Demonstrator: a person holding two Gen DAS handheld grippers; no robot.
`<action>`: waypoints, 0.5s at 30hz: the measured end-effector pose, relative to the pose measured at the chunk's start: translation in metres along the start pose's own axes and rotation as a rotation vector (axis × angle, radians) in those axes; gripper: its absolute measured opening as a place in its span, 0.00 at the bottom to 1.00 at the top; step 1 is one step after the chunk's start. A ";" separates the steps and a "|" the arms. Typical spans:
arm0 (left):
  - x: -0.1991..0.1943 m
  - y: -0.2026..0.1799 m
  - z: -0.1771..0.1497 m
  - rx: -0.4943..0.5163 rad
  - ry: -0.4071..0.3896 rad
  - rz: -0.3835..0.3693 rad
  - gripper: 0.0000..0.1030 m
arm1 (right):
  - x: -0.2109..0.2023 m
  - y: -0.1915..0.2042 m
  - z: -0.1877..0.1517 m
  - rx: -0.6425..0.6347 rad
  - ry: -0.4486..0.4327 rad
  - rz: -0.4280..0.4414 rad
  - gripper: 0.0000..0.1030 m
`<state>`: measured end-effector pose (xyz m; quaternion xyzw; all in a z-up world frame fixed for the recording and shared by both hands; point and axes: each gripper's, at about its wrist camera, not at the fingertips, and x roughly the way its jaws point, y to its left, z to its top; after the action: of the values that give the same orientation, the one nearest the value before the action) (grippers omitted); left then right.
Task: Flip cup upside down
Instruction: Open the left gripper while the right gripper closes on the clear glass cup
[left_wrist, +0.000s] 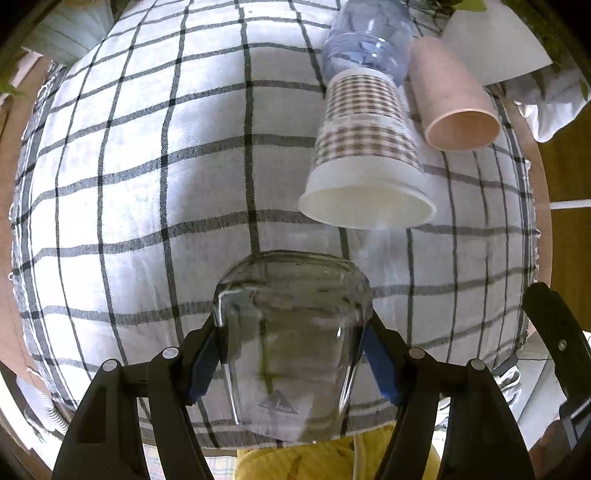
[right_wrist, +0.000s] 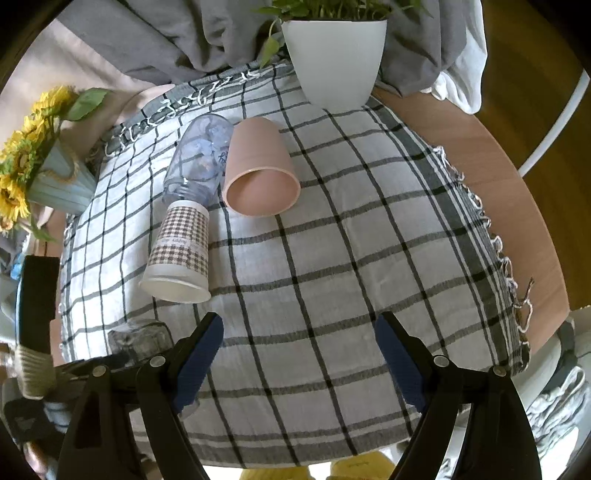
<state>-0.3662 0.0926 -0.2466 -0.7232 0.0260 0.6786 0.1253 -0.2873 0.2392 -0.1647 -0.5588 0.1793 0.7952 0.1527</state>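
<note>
Left gripper (left_wrist: 291, 354) clamps the clear glass cup (left_wrist: 291, 332) near the desk's near edge; rotate it slowly, grip firm. Right gripper (right_wrist: 299, 354) hangs wide open, empty.

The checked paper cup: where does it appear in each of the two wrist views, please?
Left wrist view: the checked paper cup lies on its side at upper right, its open mouth toward the camera, beyond the glass cup held in the left claw.
Right wrist view: it lies left of centre, mouth toward the camera.
Shared landmark: the pink cup lying to its right.
</note>
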 end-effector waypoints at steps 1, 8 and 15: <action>0.002 0.000 0.002 -0.001 0.004 0.000 0.65 | 0.001 0.001 0.001 -0.001 0.003 -0.001 0.82; -0.002 -0.011 0.009 0.041 -0.021 0.025 0.84 | 0.004 0.006 0.004 -0.016 0.010 -0.002 0.82; -0.039 -0.012 -0.010 0.036 -0.130 0.022 0.85 | -0.010 0.006 0.002 -0.021 -0.014 0.036 0.82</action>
<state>-0.3571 0.0969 -0.2057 -0.6749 0.0377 0.7250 0.1323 -0.2882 0.2345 -0.1540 -0.5514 0.1800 0.8036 0.1337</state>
